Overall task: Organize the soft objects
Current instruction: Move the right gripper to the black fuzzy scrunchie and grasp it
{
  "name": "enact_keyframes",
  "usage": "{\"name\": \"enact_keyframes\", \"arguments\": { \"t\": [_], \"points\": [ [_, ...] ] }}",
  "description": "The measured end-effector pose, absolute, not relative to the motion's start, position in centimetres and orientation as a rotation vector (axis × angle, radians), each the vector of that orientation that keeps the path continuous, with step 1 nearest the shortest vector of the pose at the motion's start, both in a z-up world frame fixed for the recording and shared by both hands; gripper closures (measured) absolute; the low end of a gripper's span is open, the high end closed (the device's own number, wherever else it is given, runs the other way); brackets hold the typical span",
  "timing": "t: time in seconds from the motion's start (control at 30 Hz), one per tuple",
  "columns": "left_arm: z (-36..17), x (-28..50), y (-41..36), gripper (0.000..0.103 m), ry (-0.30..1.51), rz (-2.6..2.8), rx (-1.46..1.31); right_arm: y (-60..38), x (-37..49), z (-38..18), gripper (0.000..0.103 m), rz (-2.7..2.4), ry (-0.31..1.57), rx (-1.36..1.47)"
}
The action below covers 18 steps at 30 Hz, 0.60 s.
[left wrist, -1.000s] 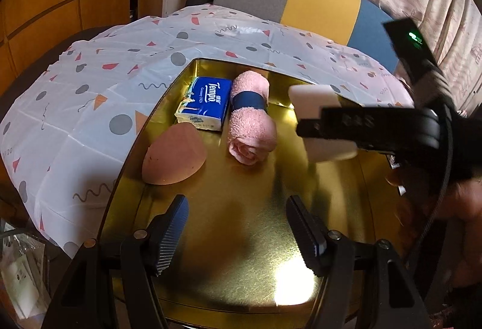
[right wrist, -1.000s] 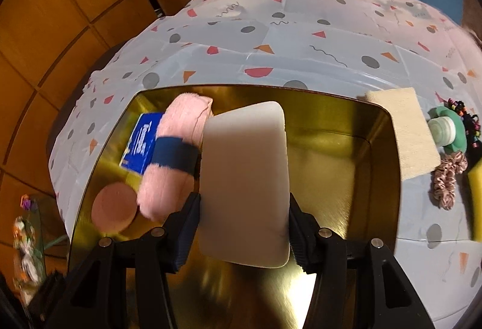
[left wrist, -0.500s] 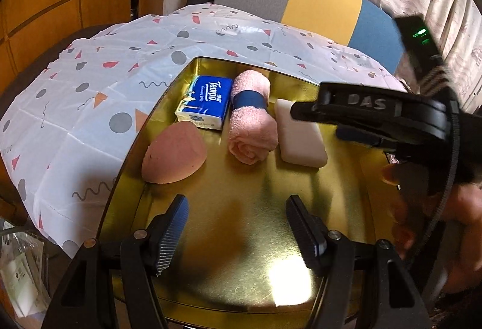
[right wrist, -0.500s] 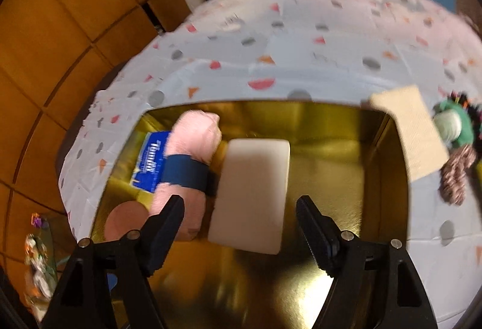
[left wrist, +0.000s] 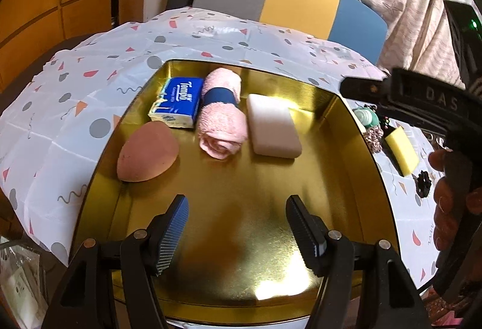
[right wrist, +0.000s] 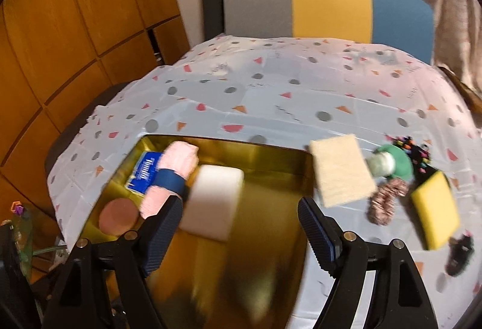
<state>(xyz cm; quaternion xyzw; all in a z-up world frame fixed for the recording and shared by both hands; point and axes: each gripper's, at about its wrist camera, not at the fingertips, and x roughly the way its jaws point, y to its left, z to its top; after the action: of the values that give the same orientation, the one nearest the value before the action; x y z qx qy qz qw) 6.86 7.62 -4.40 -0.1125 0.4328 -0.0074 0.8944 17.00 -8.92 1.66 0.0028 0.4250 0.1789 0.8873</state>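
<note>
Wood panels and a chair [right wrist: 328,6] striped grey, yellow and blue stand behind our table, which is covered by a white cloth [left wrist: 75,105] with dots and triangles. On it sits a gold tray [left wrist: 346,178]. At 12 o'clock in the tray we have 3 things in a row: a blue tissue pack [left wrist: 177,102], a rolled pink towel [left wrist: 223,115] touching it, and a white sponge [left wrist: 272,125] just beside the towel. A pink teardrop sponge [left wrist: 146,155] lies at 10 o'clock. Our left gripper [left wrist: 241,231] hovers over the bare tray floor, fingers wide, nothing between them. Our right gripper [right wrist: 239,234] is opening its jaws above the tray, the white sponge lying free beyond its left finger. Off the tray at 2 o'clock lie a beige pad [right wrist: 342,169], a yellow sponge [right wrist: 435,214] and a scrunchie [right wrist: 387,204].
</note>
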Motion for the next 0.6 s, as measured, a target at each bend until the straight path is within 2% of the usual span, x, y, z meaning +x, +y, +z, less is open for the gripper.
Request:
{"name": "enact_keyframes", "arguments": {
  "t": [0.6],
  "points": [
    [-3.4,4.7,2.3,0.035,0.853,-0.245,-0.165,-21.8,13.4,-3.9,0.023,0.091,0.992,0.067]
  ]
}}
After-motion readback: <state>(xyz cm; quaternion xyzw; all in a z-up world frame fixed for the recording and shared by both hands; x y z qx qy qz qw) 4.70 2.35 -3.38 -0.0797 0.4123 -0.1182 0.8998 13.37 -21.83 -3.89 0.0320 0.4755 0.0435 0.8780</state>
